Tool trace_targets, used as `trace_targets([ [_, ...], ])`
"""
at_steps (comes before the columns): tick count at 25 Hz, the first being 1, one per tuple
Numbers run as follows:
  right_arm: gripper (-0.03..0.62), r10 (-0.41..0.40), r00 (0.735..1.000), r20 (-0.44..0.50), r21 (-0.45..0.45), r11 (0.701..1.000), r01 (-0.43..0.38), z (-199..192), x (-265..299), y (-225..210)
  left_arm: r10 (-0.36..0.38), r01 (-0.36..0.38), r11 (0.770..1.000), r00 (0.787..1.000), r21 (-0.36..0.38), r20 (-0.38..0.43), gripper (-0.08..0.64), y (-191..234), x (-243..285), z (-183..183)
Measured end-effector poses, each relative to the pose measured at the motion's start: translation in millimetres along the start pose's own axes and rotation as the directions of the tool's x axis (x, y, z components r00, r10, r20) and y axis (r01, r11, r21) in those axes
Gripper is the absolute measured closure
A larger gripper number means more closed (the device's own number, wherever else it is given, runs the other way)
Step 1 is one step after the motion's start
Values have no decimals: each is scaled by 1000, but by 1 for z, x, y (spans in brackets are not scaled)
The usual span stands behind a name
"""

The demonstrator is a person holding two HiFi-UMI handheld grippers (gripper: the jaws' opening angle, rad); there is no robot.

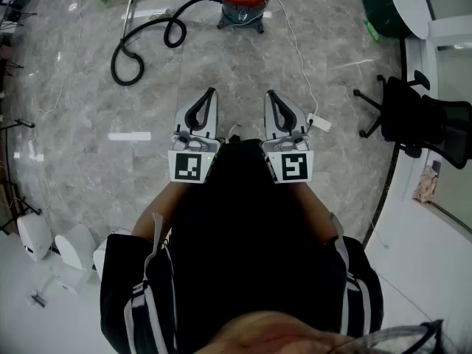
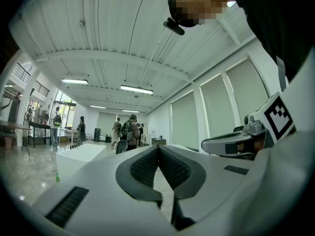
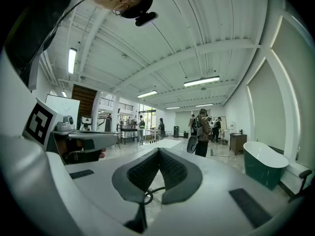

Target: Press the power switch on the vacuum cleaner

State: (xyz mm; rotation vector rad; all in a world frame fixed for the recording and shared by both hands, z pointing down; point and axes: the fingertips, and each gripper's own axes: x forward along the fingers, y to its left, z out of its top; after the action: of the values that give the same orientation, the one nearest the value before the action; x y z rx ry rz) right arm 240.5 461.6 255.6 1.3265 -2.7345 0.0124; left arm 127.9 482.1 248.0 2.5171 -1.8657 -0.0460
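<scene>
The vacuum cleaner, a grey drum with a red top, stands on the marble floor far ahead in the head view. Its black hose curls away to the left and ends in a metal wand. My left gripper and right gripper are held side by side close to my body, well short of the vacuum. Both are shut with nothing between the jaws. In the left gripper view and the right gripper view the padded tips meet, and the vacuum does not show.
A white cord runs from the vacuum to a power strip right of my right gripper. A black office chair stands at the right and a dark green tub at the far right. White devices sit at the lower left. Several people stand far off.
</scene>
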Motion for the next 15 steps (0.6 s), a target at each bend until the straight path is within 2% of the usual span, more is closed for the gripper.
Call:
trace_targets([
  [6,575,3,1000,12,-2,1000,-3,1,-2,3,-2,2,1000,1000,-7,3,541,-1,-1,-1],
  [12,575,-14,1000,1,47,999,14,1,-10,-7,25,-25,999,1000,-28,2,541,0,-4,3],
  [15,575,-24,1000,-3,76,997,24,-5,-18,-12,28,-29,999,999,-20,-40,541,-8,-5,-4],
])
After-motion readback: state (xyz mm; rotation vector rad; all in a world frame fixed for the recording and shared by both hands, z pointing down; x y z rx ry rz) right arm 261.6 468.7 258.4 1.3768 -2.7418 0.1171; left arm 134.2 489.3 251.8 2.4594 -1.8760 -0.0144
